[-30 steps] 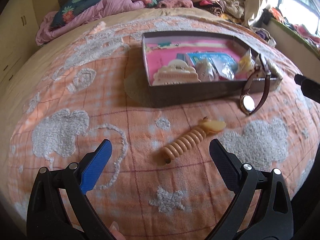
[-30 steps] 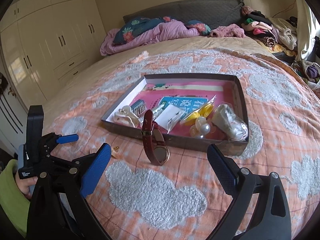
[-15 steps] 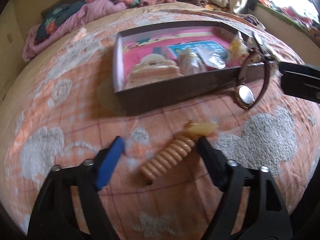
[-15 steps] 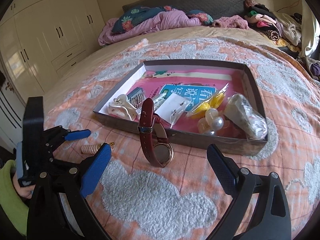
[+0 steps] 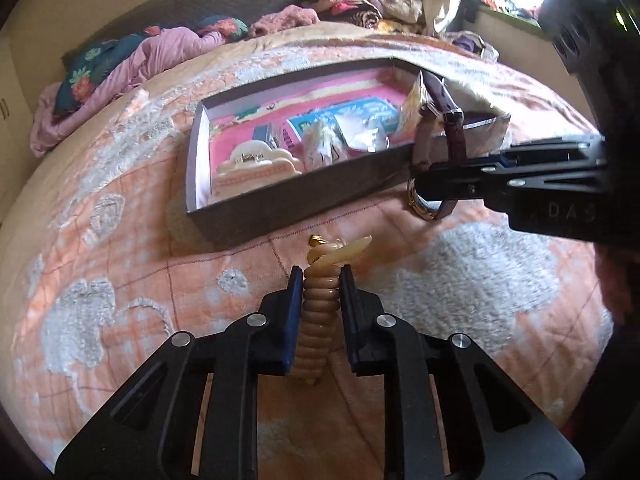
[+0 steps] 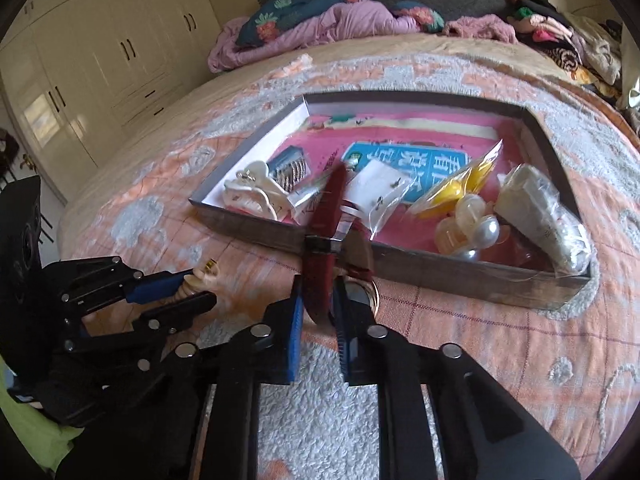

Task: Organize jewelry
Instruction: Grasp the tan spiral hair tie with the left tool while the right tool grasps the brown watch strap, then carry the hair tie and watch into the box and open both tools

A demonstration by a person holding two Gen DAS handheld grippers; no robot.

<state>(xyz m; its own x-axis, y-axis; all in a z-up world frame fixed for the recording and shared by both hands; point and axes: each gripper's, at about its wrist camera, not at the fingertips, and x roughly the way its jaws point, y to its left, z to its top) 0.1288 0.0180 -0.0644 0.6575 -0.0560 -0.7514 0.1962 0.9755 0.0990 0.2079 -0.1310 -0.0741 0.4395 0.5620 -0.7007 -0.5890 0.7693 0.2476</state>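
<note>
**Both tongs clamped on jewelry beside the open box**

Left to right, on a bed (image 5: 100,272) covered by an orange checked blanket with fluffy grey patches.

In the left wrist view, the left tongs (image 5: 319,276) are closed on a tan beaded bracelet (image 5: 318,312), a stack of rounded rings lying on the blanket. The two blades press its sides near the far end, and a pale leaf-shaped charm (image 5: 344,250) with a small gold bead pokes out just beyond the tips, toward 12 o'clock. The bracelet looks light and probably stretchy, so it may flex or slide; a hold across the middle rings seems safest.

Beyond it, toward 12 o'clock, sits a shallow dark cardboard box (image 5: 280,204) with a pink lining, holding a cream hair claw (image 5: 256,162), small plastic bags and other trinkets.

At 3 o'clock, the right tongs (image 6: 316,300) are clamped on the dark red leather strap of a wristwatch (image 6: 326,232), which leans against the box's near wall, its gold-rimmed case just beside the tips. The strap is soft and will likely bend; the case is the heavy, scratchable end, so it may swing when lifted.
</note>
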